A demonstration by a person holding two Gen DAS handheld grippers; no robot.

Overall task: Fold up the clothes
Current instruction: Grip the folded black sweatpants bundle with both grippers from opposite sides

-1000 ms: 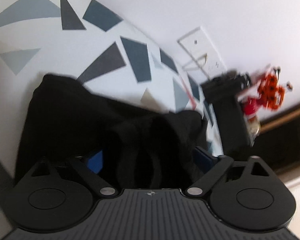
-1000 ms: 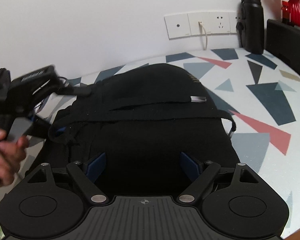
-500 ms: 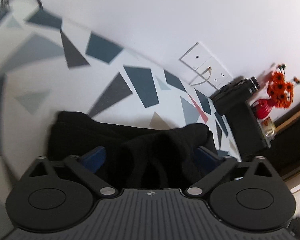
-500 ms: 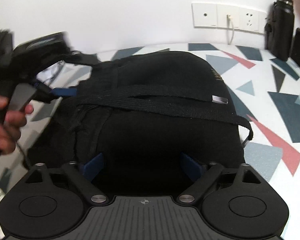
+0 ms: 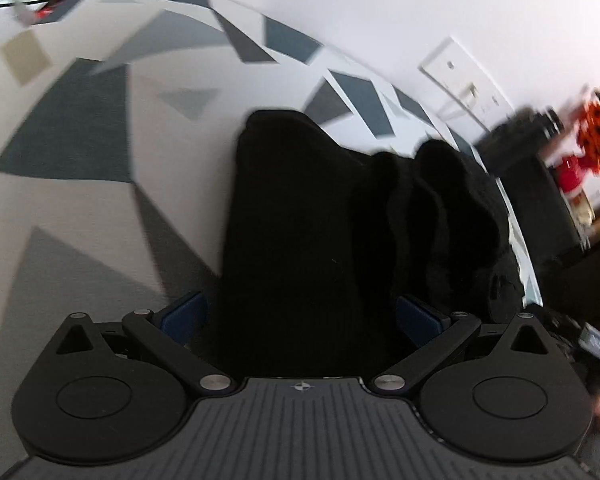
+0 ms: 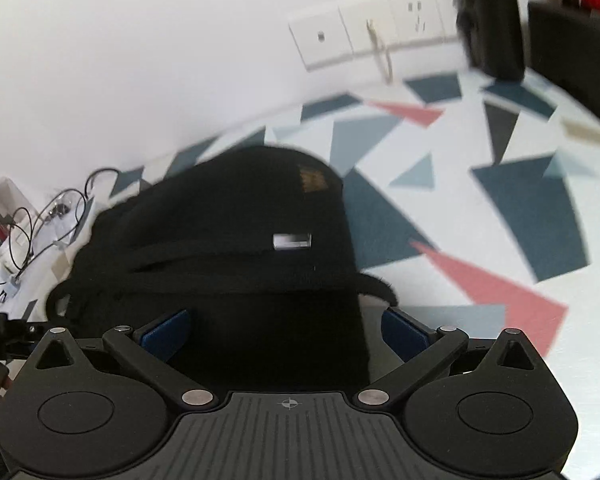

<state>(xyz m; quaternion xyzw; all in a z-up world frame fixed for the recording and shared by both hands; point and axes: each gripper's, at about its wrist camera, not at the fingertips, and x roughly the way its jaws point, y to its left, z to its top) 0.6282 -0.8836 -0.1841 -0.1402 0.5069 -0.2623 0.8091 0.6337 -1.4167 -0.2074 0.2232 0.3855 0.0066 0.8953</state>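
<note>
White table [image 6: 480, 216] with scattered coloured triangles carries a black garment [image 6: 236, 240] bunched in layers — partly folded, I judge, not yet flat. Left gripper [image 5: 300, 316] and right gripper [image 6: 286, 330] both stand wide with cloth between their fingers. Bare table lies right; cables [image 6: 28, 220] left, a black bottle [image 6: 492, 20] near the wall.

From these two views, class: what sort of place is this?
Probably a room in a home: a patterned tablecloth under the black garment, wall sockets, and a red vase of orange flowers.
</note>
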